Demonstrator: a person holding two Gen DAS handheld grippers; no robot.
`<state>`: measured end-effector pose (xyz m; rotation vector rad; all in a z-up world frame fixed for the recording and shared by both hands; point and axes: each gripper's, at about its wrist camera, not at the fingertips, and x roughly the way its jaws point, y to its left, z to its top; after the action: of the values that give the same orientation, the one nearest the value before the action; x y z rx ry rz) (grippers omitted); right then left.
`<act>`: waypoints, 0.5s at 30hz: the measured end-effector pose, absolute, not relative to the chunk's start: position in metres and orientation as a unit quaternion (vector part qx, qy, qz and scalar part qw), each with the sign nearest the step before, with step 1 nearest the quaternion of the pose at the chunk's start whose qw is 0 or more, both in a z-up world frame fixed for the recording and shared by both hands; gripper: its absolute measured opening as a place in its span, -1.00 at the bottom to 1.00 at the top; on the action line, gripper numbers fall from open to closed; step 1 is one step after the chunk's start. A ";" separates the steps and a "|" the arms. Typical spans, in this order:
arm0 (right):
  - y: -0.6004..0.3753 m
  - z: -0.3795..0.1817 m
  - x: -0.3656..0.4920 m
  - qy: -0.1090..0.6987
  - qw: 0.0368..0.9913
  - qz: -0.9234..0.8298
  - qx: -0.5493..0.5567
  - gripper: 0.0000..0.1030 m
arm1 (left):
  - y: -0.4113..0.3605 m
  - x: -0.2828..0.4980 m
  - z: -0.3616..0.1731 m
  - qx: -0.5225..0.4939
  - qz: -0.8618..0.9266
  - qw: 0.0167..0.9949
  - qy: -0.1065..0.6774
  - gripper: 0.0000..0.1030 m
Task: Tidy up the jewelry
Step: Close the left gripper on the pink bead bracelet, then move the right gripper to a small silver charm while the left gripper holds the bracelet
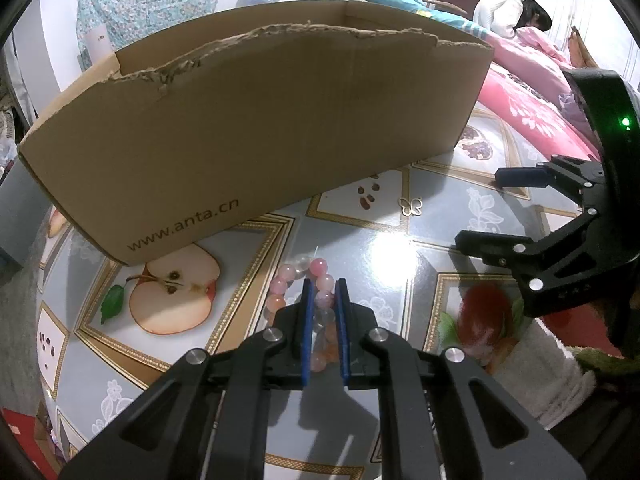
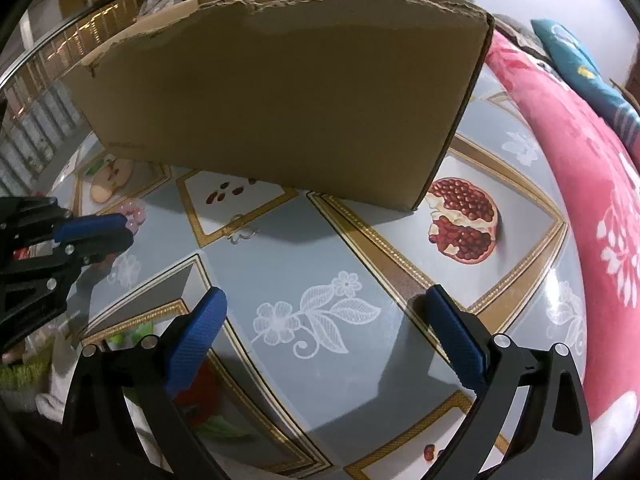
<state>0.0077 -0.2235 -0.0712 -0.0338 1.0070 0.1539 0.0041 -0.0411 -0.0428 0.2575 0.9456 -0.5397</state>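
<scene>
A bracelet of pink and clear beads (image 1: 286,272) lies on the fruit-patterned tablecloth (image 1: 384,240), just in front of an open cardboard box (image 1: 260,120). My left gripper (image 1: 323,286) is shut on the bracelet's right side, with beads pinched between its blue pads. From the right wrist view this gripper (image 2: 127,230) and the beads (image 2: 135,210) sit at the far left. A small gold butterfly-shaped piece (image 1: 411,205) (image 2: 240,234) lies loose on the cloth near the box (image 2: 280,100). My right gripper (image 2: 325,296) (image 1: 480,208) hovers wide open over bare cloth, holding nothing.
The box's tall torn front wall blocks the back of the table. A pink floral quilt (image 2: 580,200) runs along the right edge, and a person (image 1: 516,14) lies on the bed beyond. A white towel (image 1: 536,376) sits at the table's near right.
</scene>
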 end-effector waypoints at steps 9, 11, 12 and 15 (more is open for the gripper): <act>-0.226 -0.052 0.004 0.434 0.886 0.158 0.030 0.68 | -0.042 0.004 -0.043 0.119 -0.253 0.850 0.447 -0.80; -0.223 -0.050 0.009 0.429 0.887 0.168 0.029 0.49 | -0.042 0.004 -0.043 0.119 -0.254 0.850 0.446 -0.80; -0.222 -0.051 0.011 0.427 0.887 0.174 0.029 0.32 | -0.042 0.004 -0.043 0.120 -0.254 0.850 0.445 -0.80; -0.215 -0.053 0.021 0.435 0.882 0.179 0.027 -0.05 | -0.042 0.004 -0.043 0.121 -0.256 0.849 0.446 -0.80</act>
<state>0.0207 -0.2149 -0.0534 0.0568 0.9051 0.3730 0.0044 -0.0419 -0.0431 0.2544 0.9396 -0.5399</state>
